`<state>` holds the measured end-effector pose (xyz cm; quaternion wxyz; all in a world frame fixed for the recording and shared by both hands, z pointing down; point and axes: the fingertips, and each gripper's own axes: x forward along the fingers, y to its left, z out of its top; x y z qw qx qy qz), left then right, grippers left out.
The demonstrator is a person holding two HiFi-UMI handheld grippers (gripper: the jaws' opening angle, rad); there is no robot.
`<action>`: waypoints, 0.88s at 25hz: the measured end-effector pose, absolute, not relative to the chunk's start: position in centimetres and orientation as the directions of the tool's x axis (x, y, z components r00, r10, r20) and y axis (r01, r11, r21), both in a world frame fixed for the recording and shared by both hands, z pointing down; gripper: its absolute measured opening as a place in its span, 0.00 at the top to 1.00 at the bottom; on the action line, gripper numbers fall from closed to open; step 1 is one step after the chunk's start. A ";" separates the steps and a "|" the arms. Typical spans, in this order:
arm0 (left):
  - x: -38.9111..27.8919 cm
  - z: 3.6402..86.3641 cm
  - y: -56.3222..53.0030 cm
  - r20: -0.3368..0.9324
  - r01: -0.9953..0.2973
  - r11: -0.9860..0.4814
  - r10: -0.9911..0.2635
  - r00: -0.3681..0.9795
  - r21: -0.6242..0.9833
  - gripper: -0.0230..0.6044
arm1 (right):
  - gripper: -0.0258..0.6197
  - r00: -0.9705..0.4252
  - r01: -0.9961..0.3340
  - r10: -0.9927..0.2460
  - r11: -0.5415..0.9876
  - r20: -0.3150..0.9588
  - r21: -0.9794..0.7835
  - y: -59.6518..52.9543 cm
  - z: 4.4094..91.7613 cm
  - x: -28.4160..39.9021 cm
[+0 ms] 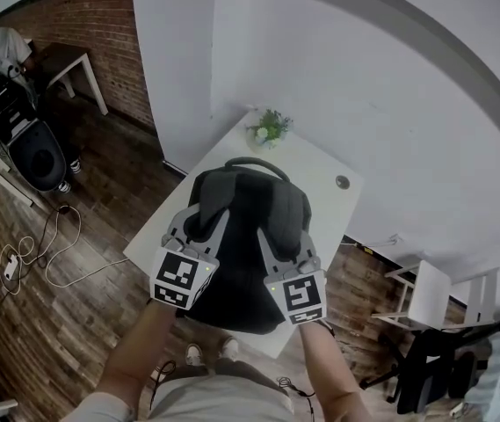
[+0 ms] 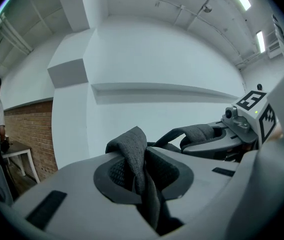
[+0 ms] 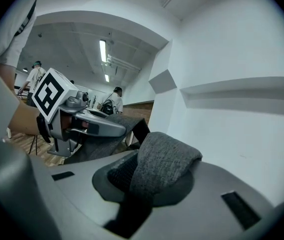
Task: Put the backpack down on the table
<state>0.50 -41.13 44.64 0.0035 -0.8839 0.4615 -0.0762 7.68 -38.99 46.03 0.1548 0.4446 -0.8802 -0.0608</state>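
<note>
over the table, left gripper and right gripper clamp backpack straps.

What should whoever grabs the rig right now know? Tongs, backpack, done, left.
Left tongs: shut on the left strap of the backpack.
Right tongs: shut on the right strap.
Backpack: held by both straps over the white table. I can't tell if its base touches the top. A small plant stands at the far corner.
Done: backpack gripped and over the table.
Left: lower it until it rests, open both tongs, pull clear.
</note>
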 end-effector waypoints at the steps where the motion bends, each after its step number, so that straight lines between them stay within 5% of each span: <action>1: 0.6 45.1 -41.3 0.143 -0.816 -0.574 -0.815 0.562 -0.066 0.89 | 0.87 -0.550 -0.765 -0.803 0.594 0.228 0.247 -39.2 46.5 7.8; 22: -1.0 53.5 -45.0 0.317 -0.866 -0.500 -0.823 0.471 -0.010 0.73 | 0.59 -0.430 -0.821 -0.832 0.522 0.351 0.231 -42.6 53.3 12.5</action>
